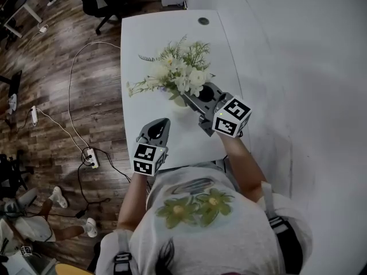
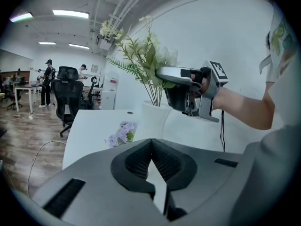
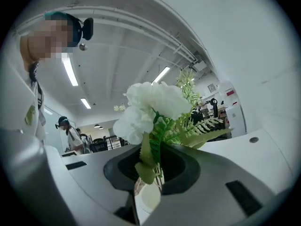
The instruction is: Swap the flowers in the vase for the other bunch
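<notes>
A bunch of white flowers [image 1: 182,72] with green fern leaves stands in a white vase [image 2: 151,120] on the white table [image 1: 149,36]. My right gripper [image 1: 193,99] is shut on its stems [image 3: 158,169] just above the vase's mouth [image 3: 148,199]; in the left gripper view the thin stems [image 2: 155,95] run down into the vase. A small purple bunch [image 2: 121,133] lies on the tabletop beside the vase. My left gripper [image 1: 163,123] hangs over the table's near edge, shut, with nothing between its fingers [image 2: 141,161].
Left of the table is a wooden floor with a white cable and a power strip [image 1: 90,157]. A cable hole [image 1: 203,21] sits at the table's far end. A white wall [image 1: 298,67] runs along the right. Office chairs [image 2: 67,95] and people stand far off.
</notes>
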Demonstrator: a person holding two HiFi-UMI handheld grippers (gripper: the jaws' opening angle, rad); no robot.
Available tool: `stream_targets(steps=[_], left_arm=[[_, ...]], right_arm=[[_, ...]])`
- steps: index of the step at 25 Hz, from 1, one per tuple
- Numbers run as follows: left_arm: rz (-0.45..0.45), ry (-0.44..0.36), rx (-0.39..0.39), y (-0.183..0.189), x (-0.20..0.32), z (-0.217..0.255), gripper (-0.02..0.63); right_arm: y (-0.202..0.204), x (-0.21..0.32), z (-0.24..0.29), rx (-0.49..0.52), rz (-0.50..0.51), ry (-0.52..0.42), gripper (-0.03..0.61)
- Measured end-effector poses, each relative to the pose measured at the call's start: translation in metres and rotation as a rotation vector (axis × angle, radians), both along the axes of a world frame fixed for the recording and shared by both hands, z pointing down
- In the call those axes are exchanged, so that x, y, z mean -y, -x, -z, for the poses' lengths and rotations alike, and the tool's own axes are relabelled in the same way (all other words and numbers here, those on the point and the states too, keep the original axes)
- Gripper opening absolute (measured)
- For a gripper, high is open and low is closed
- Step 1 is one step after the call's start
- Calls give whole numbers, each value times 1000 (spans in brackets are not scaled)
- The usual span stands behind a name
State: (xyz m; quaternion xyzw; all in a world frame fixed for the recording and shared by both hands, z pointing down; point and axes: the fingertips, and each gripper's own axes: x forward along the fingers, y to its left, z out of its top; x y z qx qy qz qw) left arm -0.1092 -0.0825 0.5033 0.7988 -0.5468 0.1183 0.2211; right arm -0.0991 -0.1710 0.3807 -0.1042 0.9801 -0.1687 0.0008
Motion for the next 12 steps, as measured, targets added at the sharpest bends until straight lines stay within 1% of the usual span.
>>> stream_targets(steps=[2,6,12], left_arm=[[1,0,1,0,1,2,18],[1,-4,14,-15,-13,-19,18],[-1,-4,19,-17,-17,-21,17]], right_arm=[[-1,-1,-4,-42,-3,-17,69],[-21,-17,-32,-80,-14,-30,69],[-26,-24,-49,-143,-19,-35,69]])
